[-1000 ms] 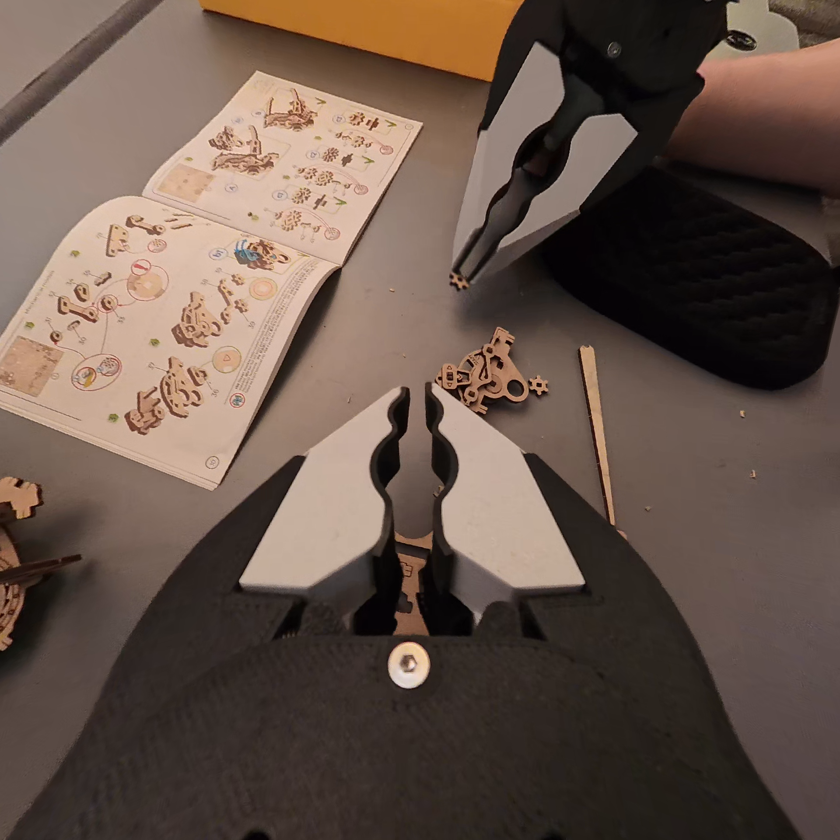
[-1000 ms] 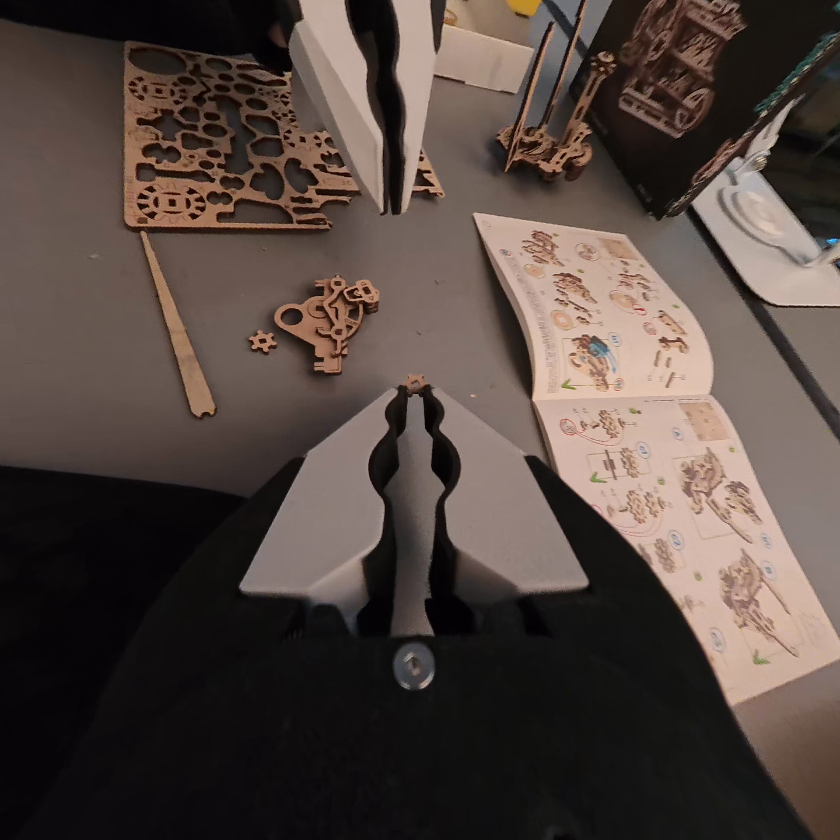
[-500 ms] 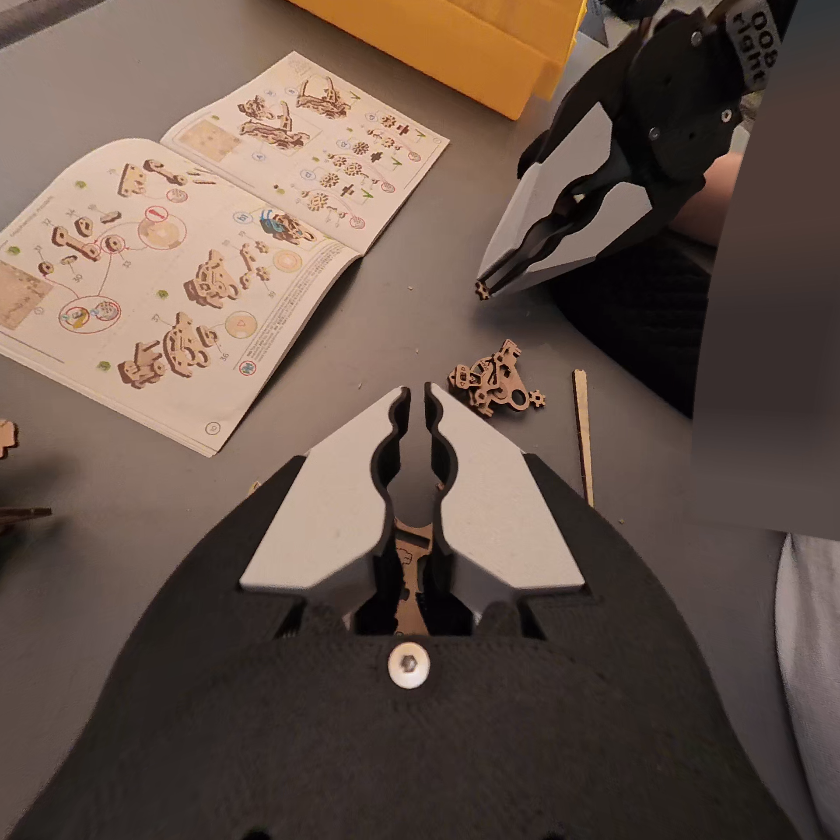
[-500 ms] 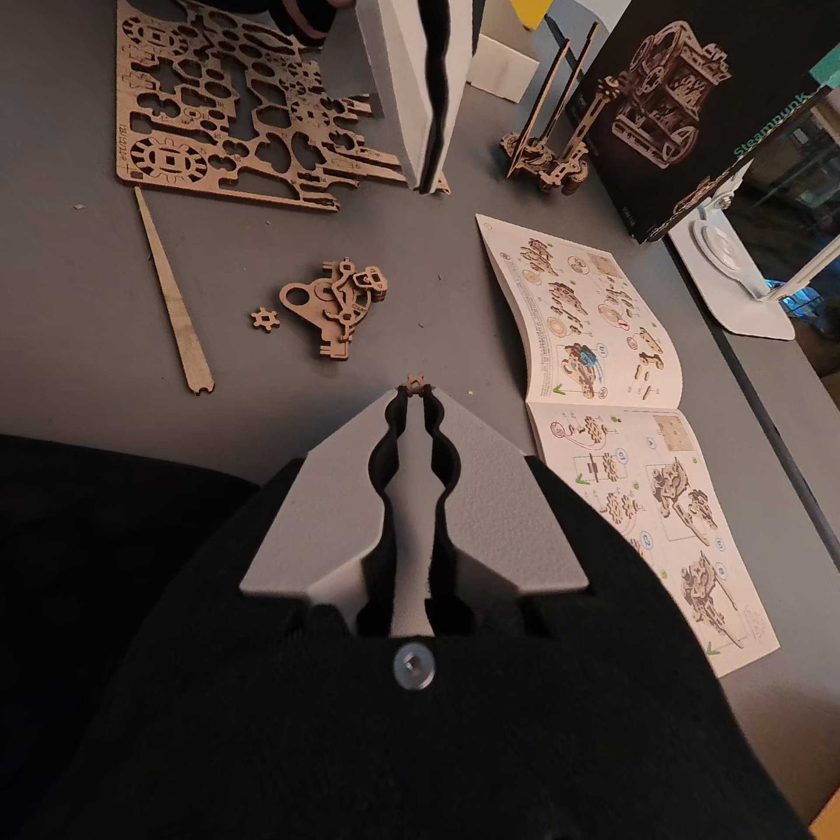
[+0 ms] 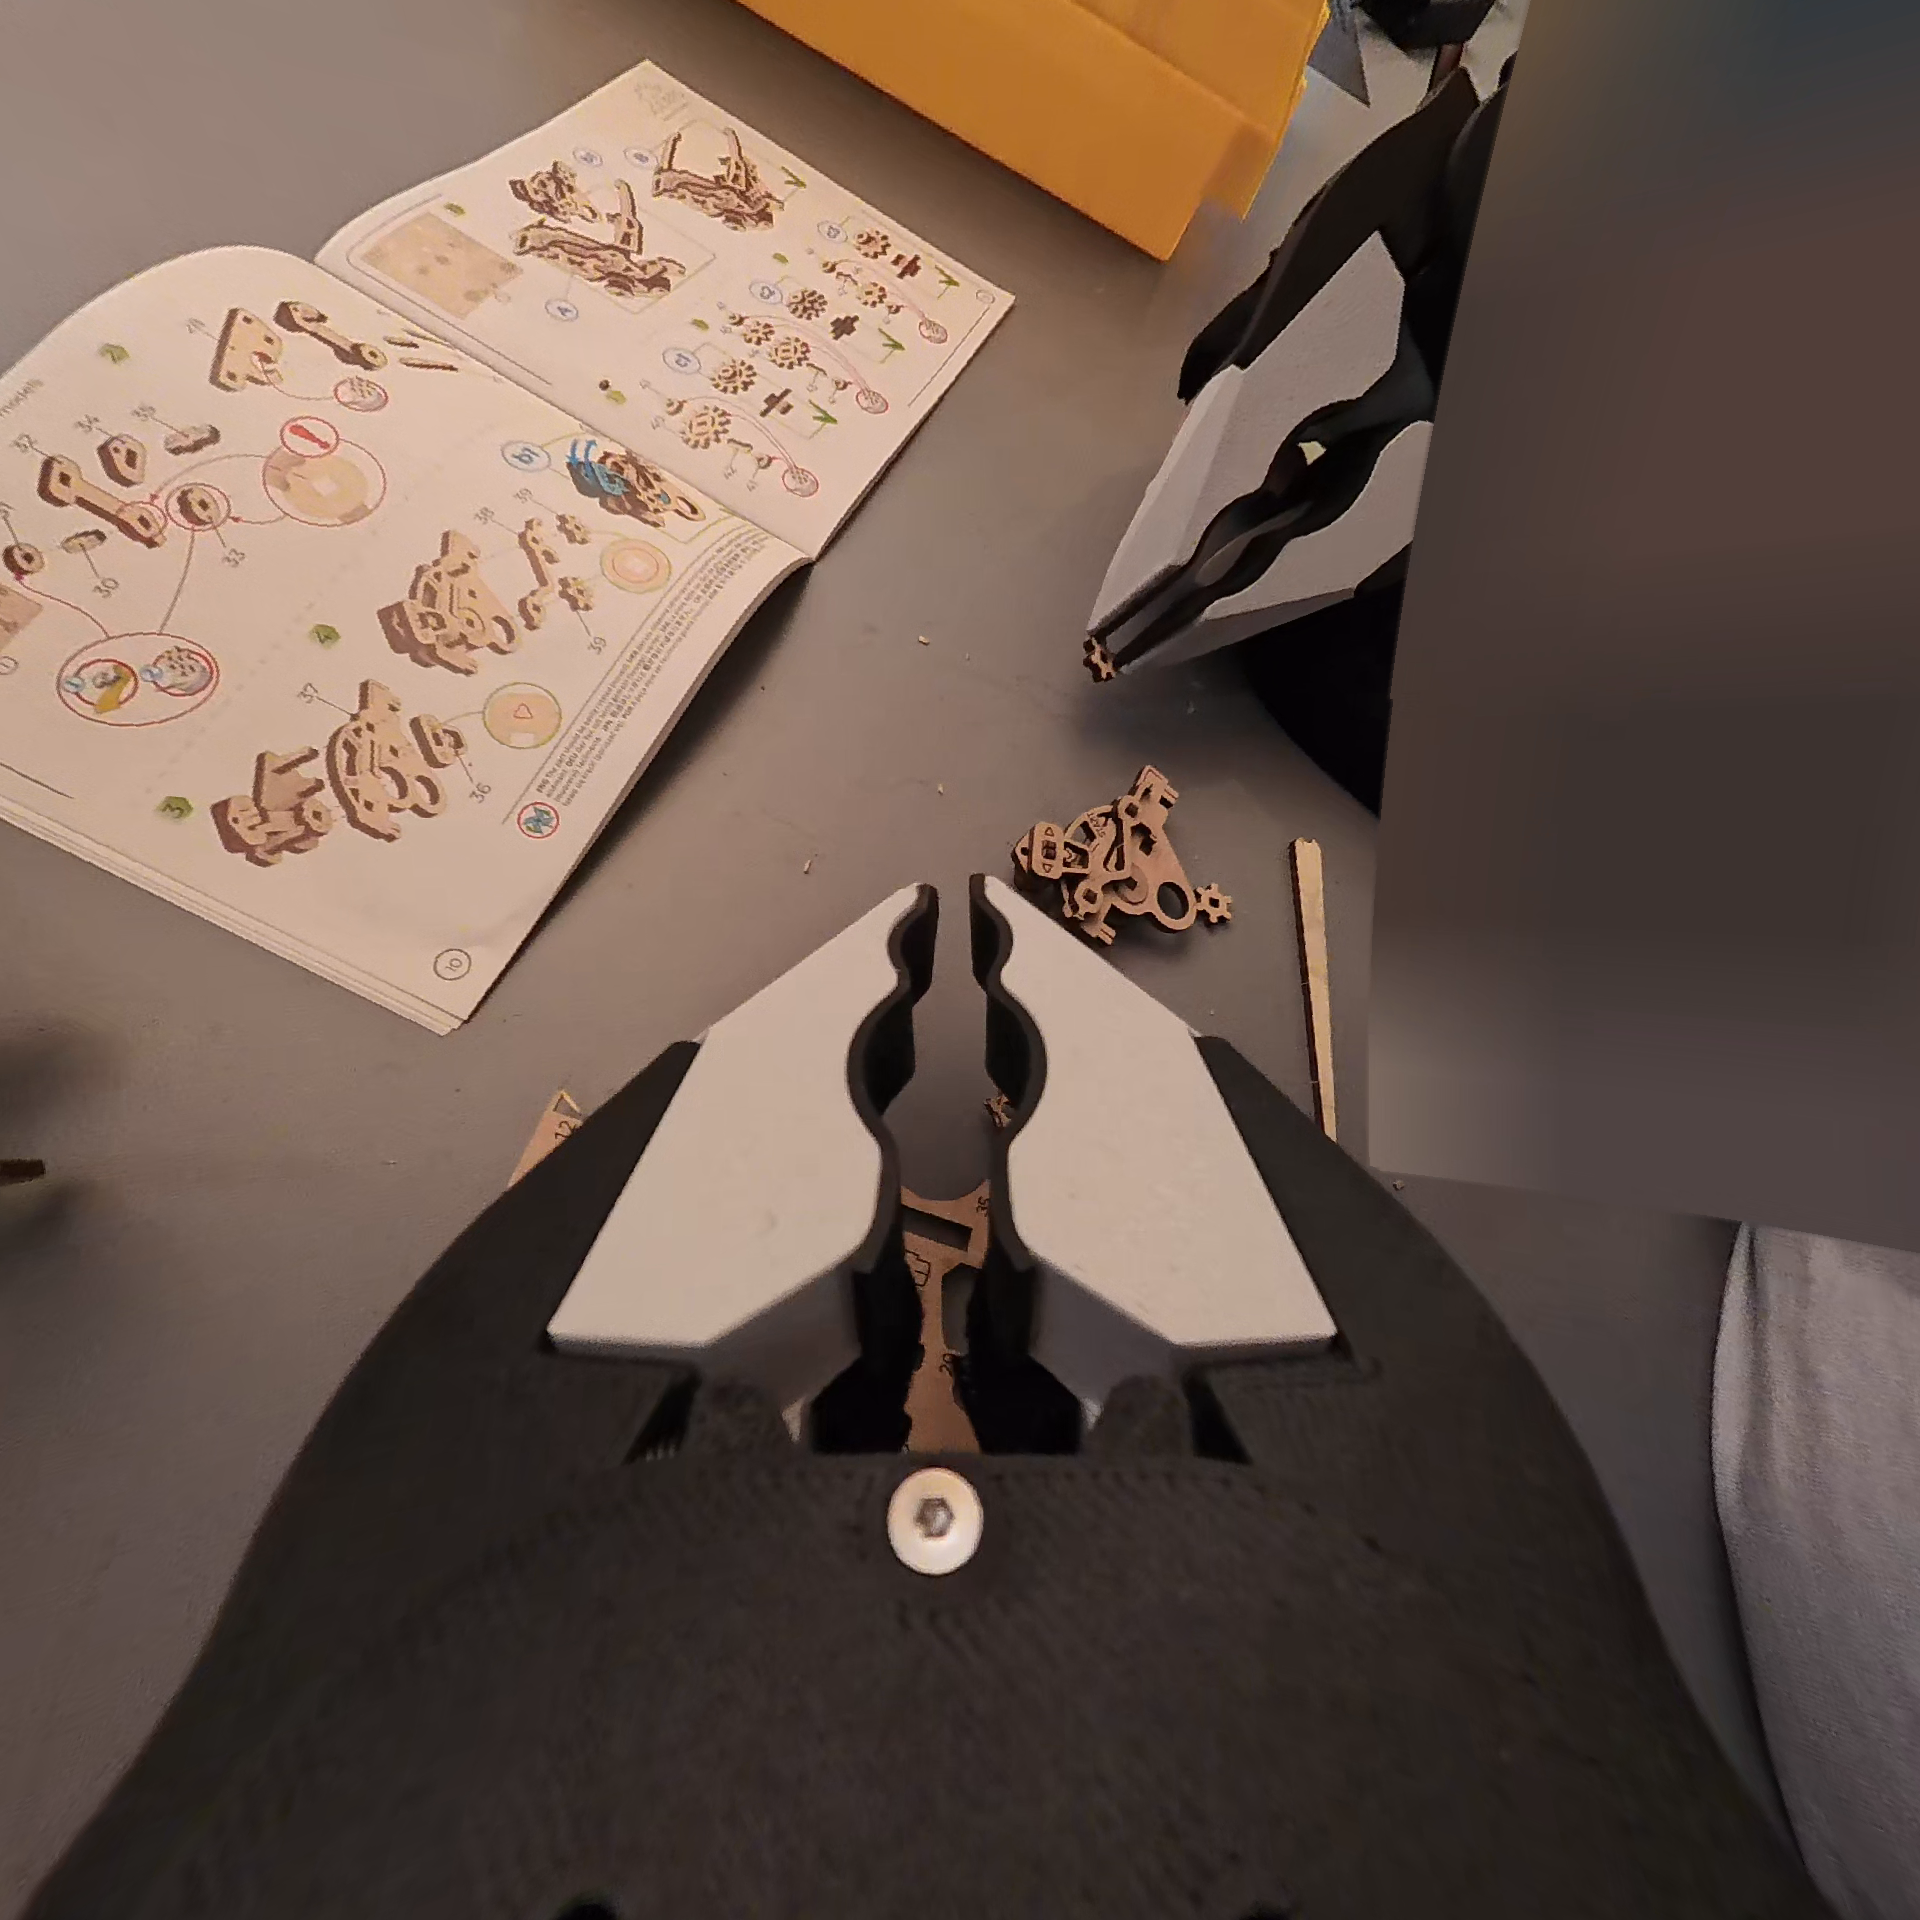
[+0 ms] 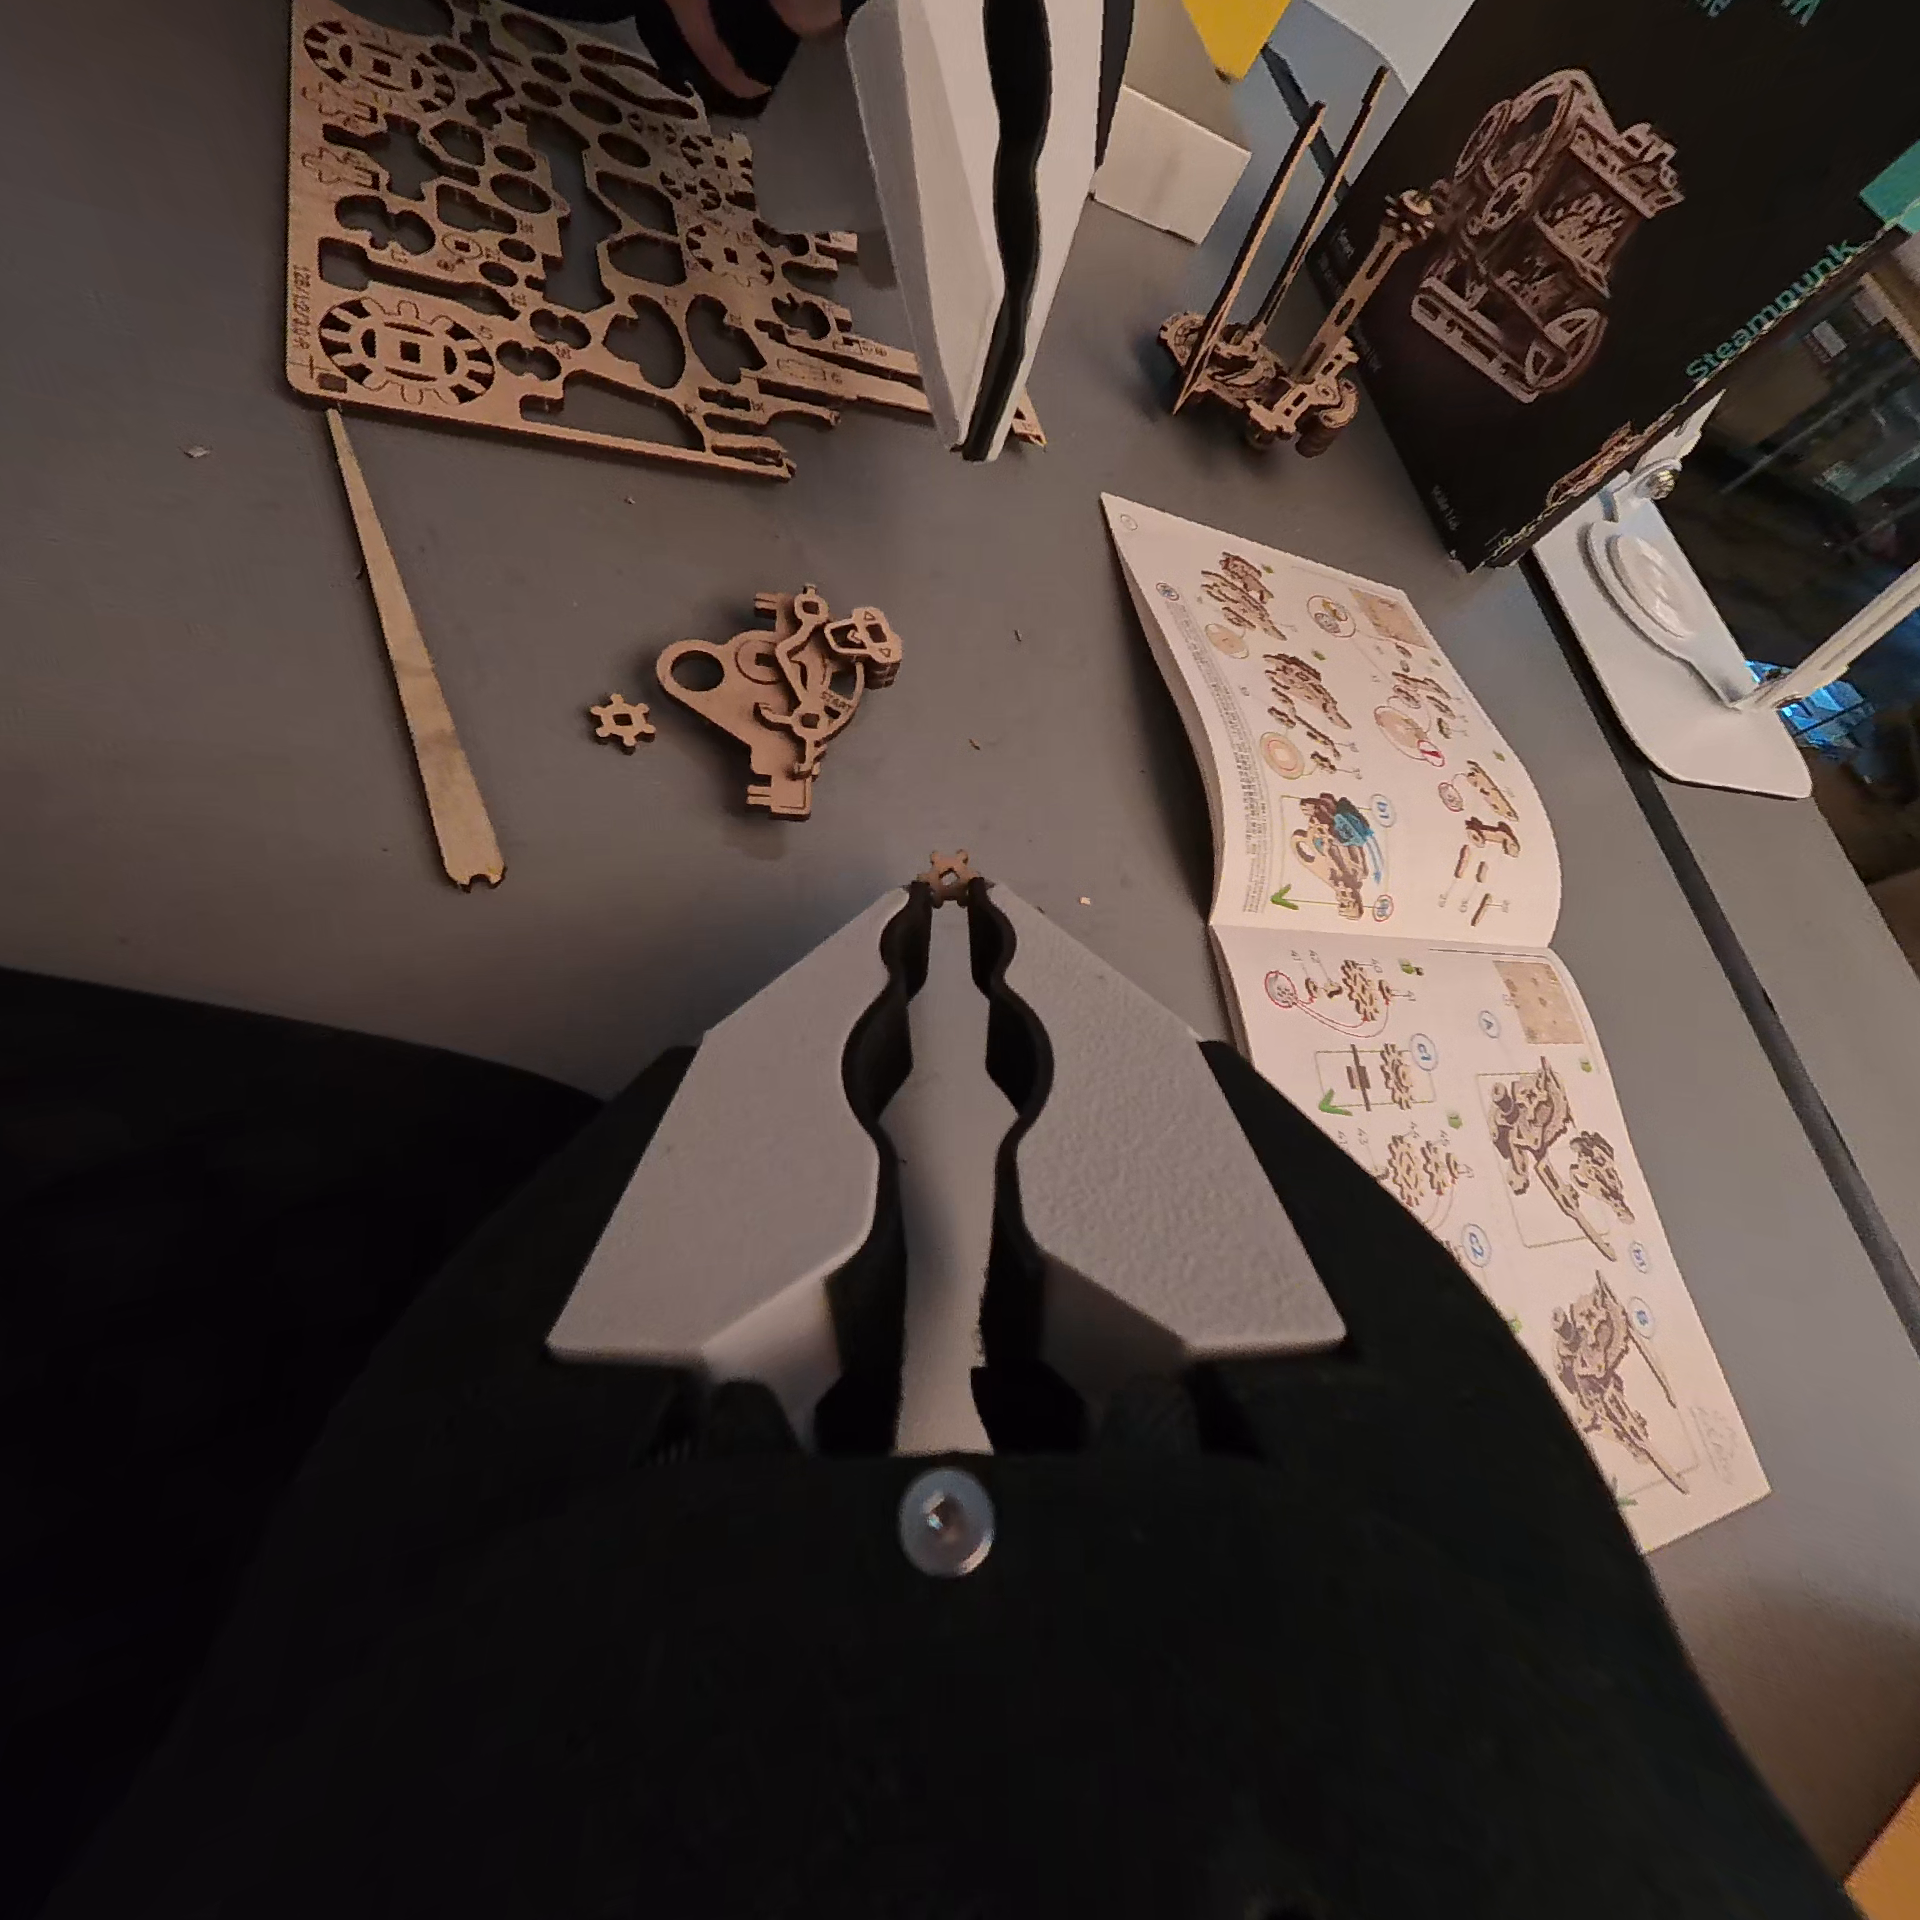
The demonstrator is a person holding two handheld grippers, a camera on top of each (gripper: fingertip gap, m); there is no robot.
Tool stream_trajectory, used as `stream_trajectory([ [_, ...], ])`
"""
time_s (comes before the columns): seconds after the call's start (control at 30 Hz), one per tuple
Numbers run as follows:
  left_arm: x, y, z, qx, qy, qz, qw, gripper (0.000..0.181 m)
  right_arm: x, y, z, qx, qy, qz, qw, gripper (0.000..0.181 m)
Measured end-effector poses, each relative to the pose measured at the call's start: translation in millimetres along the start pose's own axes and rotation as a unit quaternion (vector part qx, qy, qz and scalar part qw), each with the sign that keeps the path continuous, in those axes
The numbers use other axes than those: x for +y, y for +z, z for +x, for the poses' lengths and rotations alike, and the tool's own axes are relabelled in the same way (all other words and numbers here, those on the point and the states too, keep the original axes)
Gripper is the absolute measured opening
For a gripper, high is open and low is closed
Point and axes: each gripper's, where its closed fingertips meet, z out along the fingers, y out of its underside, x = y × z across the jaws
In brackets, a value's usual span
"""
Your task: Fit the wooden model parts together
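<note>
the right gripper (image 6: 948, 902) is closed on a tiny gear (image 6: 954, 868), which is pinched at the very tips of its fingers and sticks out a little in front of them; the gripper is above the grey table (image 6: 156, 644) and does not touch it. the left gripper (image 5: 953, 902) has its jaws nearly together, with only a narrow slit between the tips, and it holds nothing. in the right wrist view it hangs with tips down over the edge of the wooden sheet (image 6: 499, 239), which has many cut-out holes. under the left gripper a part of this sheet is visible between the fingers. the small assembly (image 6: 784, 691) lies flat on the table between both grippers, and a second gear (image 6: 621, 720) lies just beside it, not touching. a thin wooden stick (image 6: 416, 665) lies near them, with its notched end toward the right gripper. the open booklet (image 5: 436, 520) lies flat on the table, to the left in the left wrist view. in the right wrist view a partly built model (image 6: 1262, 364) stands upright near a dark box (image 6: 1621, 260). a yellow box (image 5: 1039, 94) is at the top of the left wrist view. a black pad (image 6: 208, 1195) lies under the right gripper.
</note>
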Motion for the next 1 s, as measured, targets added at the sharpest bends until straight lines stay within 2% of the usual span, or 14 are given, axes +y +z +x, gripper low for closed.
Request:
stream_trajectory([
  [1.0, 11.0, 4.4, -5.2, -0.008, 0.001, -0.029, 1.0, 0.005, 1.5, 0.5, -2.7, -0.006, -0.006, -0.005, 1.0, 0.005],
])
